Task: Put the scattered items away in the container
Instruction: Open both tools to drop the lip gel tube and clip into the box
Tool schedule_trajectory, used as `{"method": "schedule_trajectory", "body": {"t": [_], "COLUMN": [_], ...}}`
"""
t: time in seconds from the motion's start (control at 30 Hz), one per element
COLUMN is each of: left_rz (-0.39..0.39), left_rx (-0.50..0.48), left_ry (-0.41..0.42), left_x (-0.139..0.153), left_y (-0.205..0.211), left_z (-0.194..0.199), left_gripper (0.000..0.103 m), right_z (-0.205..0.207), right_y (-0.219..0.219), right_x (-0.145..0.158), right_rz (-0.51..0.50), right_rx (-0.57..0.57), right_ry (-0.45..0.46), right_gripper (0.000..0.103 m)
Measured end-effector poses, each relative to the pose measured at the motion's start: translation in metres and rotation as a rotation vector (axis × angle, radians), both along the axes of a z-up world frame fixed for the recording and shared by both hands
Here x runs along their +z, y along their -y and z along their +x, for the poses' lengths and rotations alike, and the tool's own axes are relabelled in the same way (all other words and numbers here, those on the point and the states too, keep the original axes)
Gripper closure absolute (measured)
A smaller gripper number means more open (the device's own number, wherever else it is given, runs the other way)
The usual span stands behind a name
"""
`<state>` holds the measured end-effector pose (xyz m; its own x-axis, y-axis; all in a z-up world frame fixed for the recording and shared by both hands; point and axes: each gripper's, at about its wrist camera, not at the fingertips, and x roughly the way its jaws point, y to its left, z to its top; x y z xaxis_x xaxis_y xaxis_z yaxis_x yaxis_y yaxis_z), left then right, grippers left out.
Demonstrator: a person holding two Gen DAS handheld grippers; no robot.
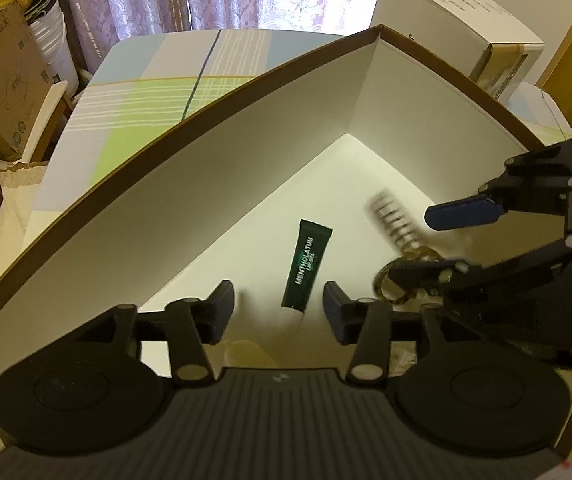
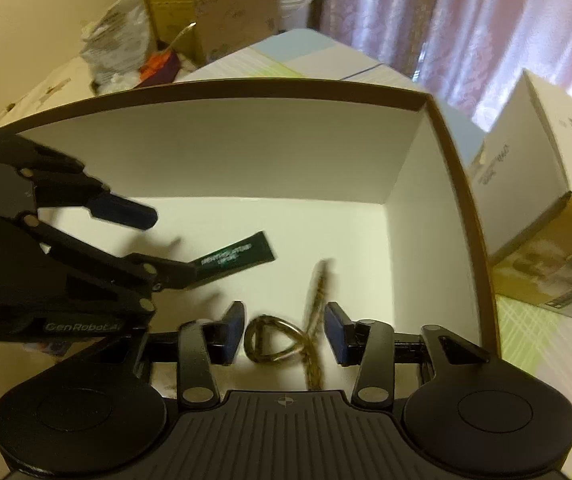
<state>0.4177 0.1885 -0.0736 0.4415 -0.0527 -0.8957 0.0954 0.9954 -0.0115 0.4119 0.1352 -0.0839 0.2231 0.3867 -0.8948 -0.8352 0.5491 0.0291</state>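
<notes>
One container (image 1: 246, 152), brown-rimmed, white inside. Two claws over it, both wide and holding nothing: left gripper (image 1: 279, 312), right gripper (image 2: 284, 332). One green tube (image 1: 305, 266) lies between the left fingers; one blurred keyring (image 2: 272, 340) between the right.

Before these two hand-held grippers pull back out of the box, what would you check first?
1. Left hand-held gripper open, holding nothing: ok.
2. Right hand-held gripper open: ok.
3. Green tube lying on the box floor: ok.
4. Key ring and its strap free of the right fingers: cannot tell, they blur between them.
5. The two grippers apart from each other: cannot tell, they are close.
6. More items left outside the box: cannot tell.
</notes>
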Motion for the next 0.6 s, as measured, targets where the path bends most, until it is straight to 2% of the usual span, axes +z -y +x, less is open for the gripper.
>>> {"method": "schedule_trajectory", "body": {"t": [0.1, 0.2, 0.23, 0.33, 0.4, 0.43, 0.6], "left_rz": [0.030, 0.041, 0.049, 0.067, 0.072, 0.074, 0.098], "left_rx": [0.000, 0.004, 0.006, -0.001, -0.006, -0.008, -0.011], "left_ry": [-0.005, -0.007, -0.006, 0.007, 0.013, 0.019, 0.050], "left_x": [0.003, 0.007, 0.009, 0.016, 0.020, 0.023, 0.038], "left_y": [-0.004, -0.006, -0.006, -0.004, -0.002, -0.001, 0.004], "left_z": [0.000, -0.003, -0.005, -0.012, -0.017, -0.020, -0.037], "left_gripper": [0.056, 0.045, 0.037, 0.034, 0.027, 0.020, 0.016], "right_z": [-0.005, -0.009, -0.012, -0.023, -0.034, -0.039, -0.052], "right_y": [0.004, 0.008, 0.009, 0.013, 0.016, 0.018, 0.035], "right_x": [0.002, 0.005, 0.006, 0.013, 0.018, 0.019, 0.031], "right_rz": [0.006, 0.026, 0.027, 0.033, 0.033, 0.037, 0.075], "right_rx": [0.007, 0.015, 0.022, 0.045, 0.065, 0.071, 0.048], "right_ry": [0.025, 0.014, 0.014, 0.025, 0.053, 0.063, 0.053], "right_gripper": [0.032, 0.028, 0.027, 0.017, 0.009, 0.009, 0.003]}}
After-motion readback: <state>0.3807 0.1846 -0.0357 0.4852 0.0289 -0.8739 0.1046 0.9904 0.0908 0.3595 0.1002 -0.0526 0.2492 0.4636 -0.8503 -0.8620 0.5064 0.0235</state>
